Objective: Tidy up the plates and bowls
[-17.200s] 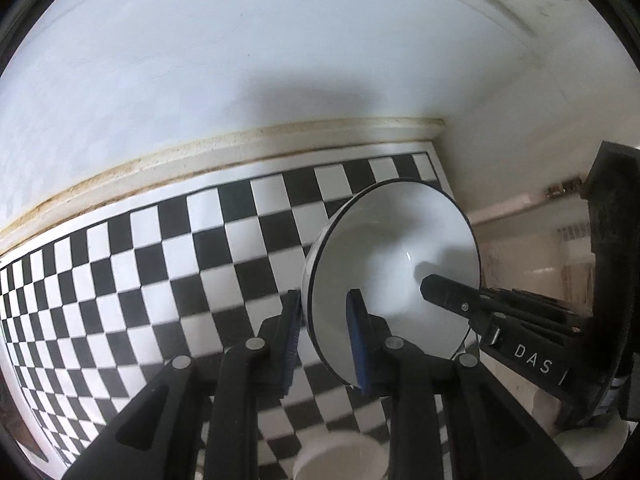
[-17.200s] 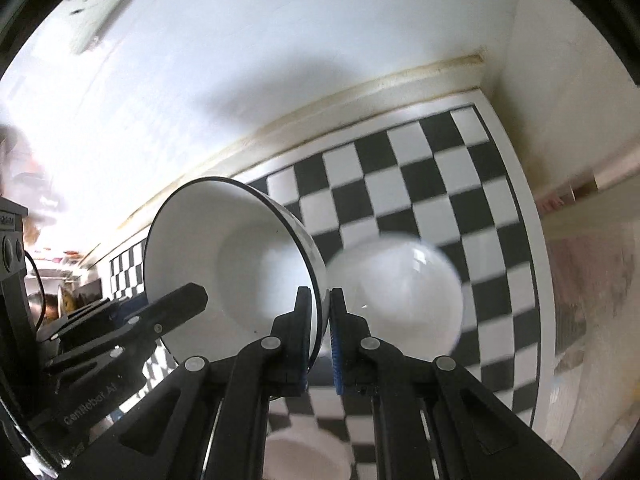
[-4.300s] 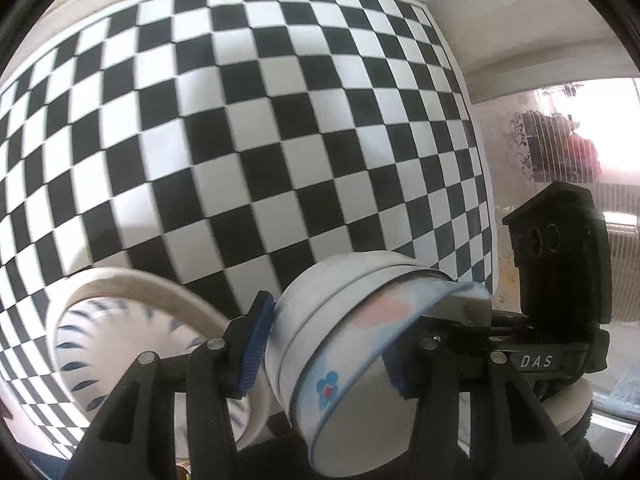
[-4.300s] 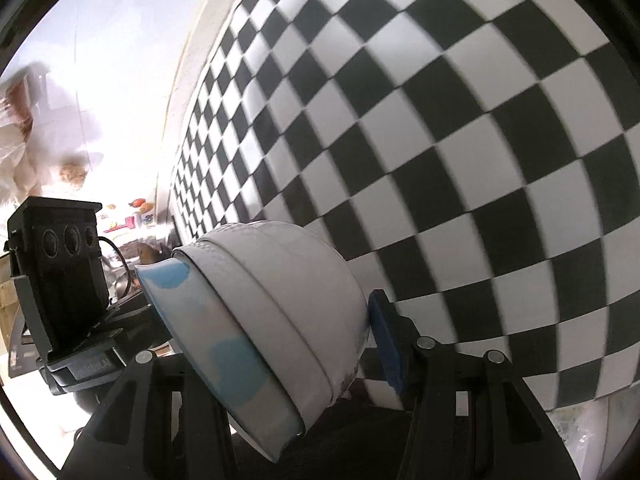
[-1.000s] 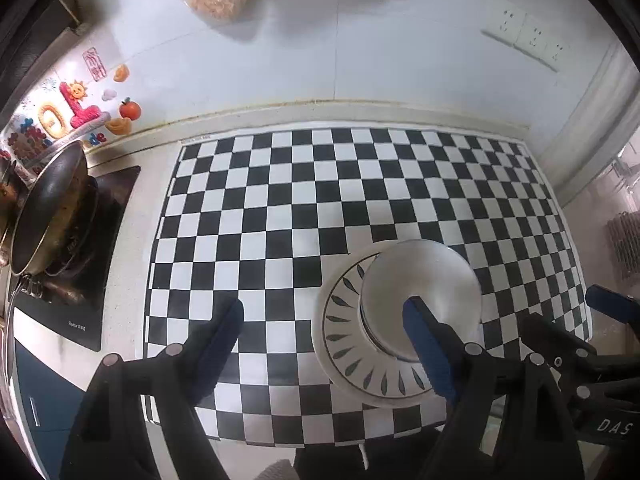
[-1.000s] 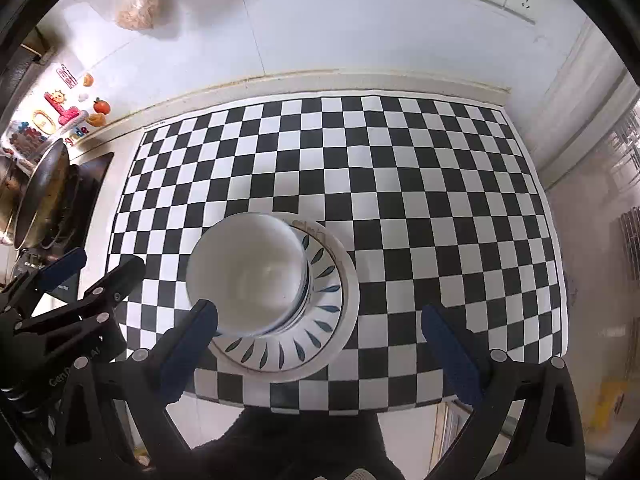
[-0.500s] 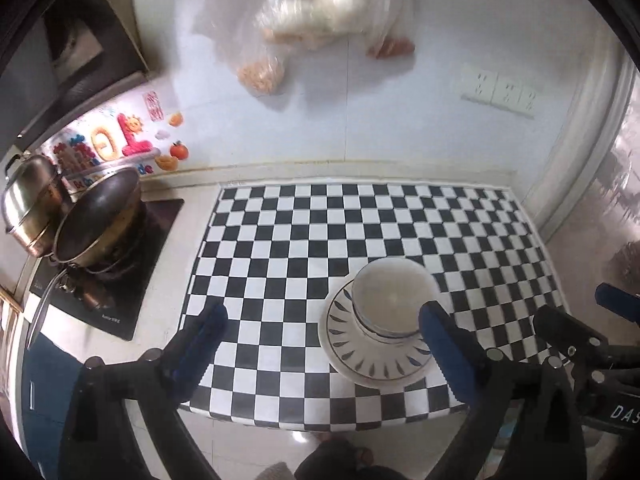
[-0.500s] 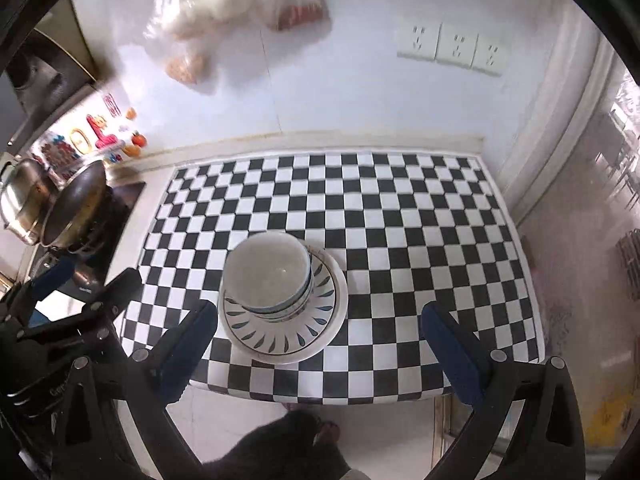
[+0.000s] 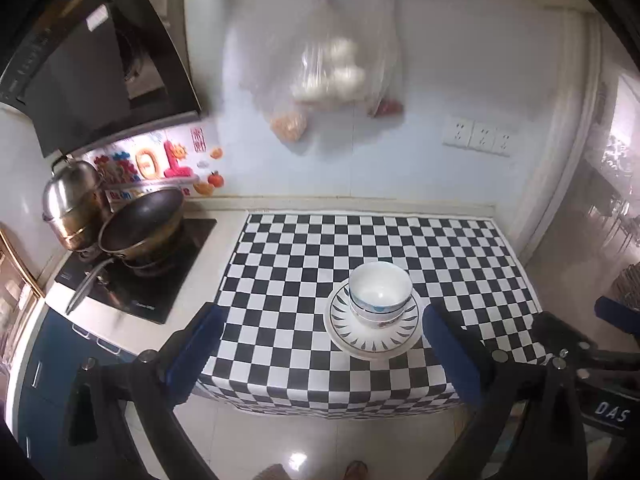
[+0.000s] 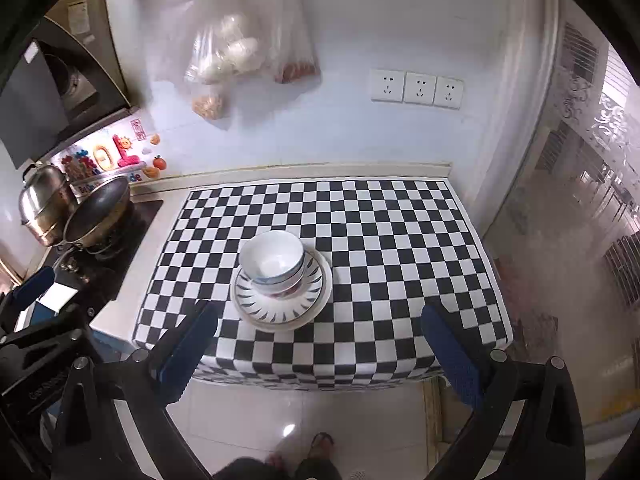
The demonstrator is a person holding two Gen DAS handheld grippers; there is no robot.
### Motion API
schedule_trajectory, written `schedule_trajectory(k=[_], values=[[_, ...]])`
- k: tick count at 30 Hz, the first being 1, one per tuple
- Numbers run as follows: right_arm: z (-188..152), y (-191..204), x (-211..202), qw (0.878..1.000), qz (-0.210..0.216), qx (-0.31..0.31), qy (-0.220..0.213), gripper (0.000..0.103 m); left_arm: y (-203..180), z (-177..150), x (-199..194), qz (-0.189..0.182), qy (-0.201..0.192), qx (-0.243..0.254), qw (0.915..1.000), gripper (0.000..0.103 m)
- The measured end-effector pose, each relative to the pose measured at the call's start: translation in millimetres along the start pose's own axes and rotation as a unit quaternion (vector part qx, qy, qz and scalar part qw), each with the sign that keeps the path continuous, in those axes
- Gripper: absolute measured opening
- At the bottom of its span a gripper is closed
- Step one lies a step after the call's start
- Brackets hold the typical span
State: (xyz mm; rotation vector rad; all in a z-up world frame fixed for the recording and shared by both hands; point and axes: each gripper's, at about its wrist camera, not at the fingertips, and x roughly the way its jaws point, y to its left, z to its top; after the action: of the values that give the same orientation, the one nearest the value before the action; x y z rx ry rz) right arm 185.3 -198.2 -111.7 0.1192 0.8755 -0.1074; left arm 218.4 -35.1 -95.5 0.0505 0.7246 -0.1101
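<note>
A stack of bowls [image 9: 380, 294] [image 10: 276, 266] is seen nested on a plate [image 9: 374, 332] [image 10: 282, 304] with dark leaf marks around its rim, and the plate is set on the checkered cloth [image 9: 304, 264] [image 10: 384, 232] that covers the desk, toward its near edge. The left gripper [image 9: 324, 354] is held well above and back from the desk, its blue-padded fingers [image 9: 196, 346] spread wide with nothing between them. The right gripper [image 10: 318, 354] is held likewise — its fingers [image 10: 450, 354] are parted wide and nothing is gripped. To the left of the cloth, a wok [image 9: 140, 222] [image 10: 96, 212] and a steel pot [image 9: 72, 204] [image 10: 42, 204] are placed on a dark cooktop [image 9: 136, 276]. On the wall behind the desk, clear plastic bags [image 9: 328, 76] [image 10: 240, 48] are hung from a rail, and three sockets [image 9: 478, 136] [image 10: 418, 88] are fitted to their right — above the far edge of the cloth.
</note>
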Motion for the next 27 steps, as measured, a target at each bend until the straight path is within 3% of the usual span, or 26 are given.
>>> schedule_trajectory(k=[7, 27], values=[[-37, 9, -58, 0.999, -0.019, 0.019, -0.037, 0.103, 20, -22, -58, -0.001, -0.036, 0.007, 0.9993, 0.102], [-157, 65, -235, 0.994, -0.060, 0.019, -0.094, 0.103, 70, -99, -198, -0.002, -0.057, 0.044, 0.9974, 0.102]])
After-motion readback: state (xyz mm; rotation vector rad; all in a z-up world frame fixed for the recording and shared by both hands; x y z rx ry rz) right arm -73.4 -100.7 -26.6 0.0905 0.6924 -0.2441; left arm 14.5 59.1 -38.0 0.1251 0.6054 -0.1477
